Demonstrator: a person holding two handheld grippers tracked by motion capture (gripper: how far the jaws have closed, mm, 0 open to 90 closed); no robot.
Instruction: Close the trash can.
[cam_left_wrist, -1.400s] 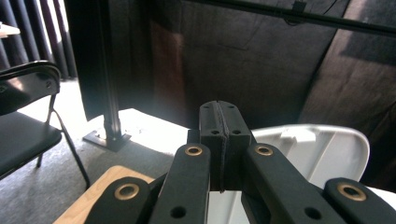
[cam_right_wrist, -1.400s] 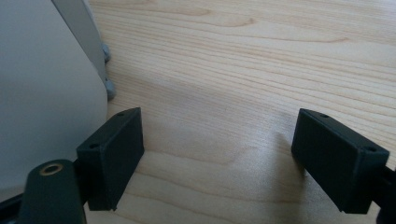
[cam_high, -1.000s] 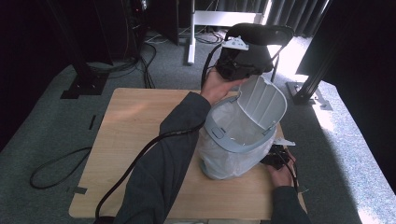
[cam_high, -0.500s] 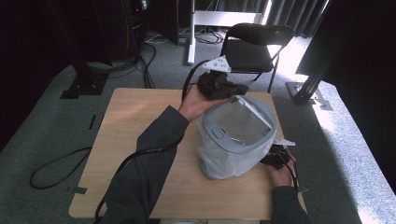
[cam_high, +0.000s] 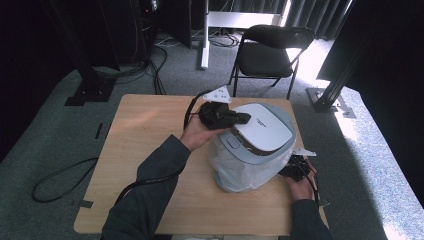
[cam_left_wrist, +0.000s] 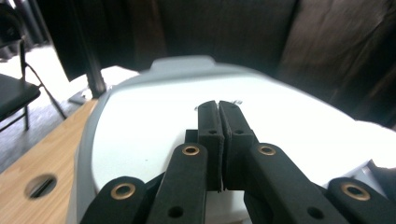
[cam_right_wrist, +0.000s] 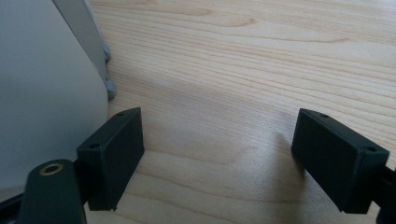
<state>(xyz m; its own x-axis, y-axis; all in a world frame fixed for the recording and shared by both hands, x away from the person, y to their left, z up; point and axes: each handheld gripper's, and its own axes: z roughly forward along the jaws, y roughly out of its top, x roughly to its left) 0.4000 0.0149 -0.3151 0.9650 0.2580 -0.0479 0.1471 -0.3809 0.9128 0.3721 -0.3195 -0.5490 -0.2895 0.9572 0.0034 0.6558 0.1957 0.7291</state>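
Wooden table (cam_high: 145, 150) is carrying everything. Nearest me, my right gripper (cam_right_wrist: 217, 163) is sitting low on the wood with its jaws spread wide, gripping nothing, the white bin (cam_high: 252, 160) just beside its left jaw. Further out, my left gripper (cam_left_wrist: 218, 140) is lying clenched tight on the bin's closed lid (cam_left_wrist: 154, 121), pinching nothing. Behind the table, a black chair (cam_high: 272, 50) is standing.

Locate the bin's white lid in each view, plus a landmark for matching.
High view: white lid right of centre, atop the bin, shut jaws of the left gripper over its left edge.
Left gripper view: lid spans the middle, beyond the shut jaws.
Right gripper view: the lid is not in it; pale bin wall at left.
Shared landmark: wooden table.
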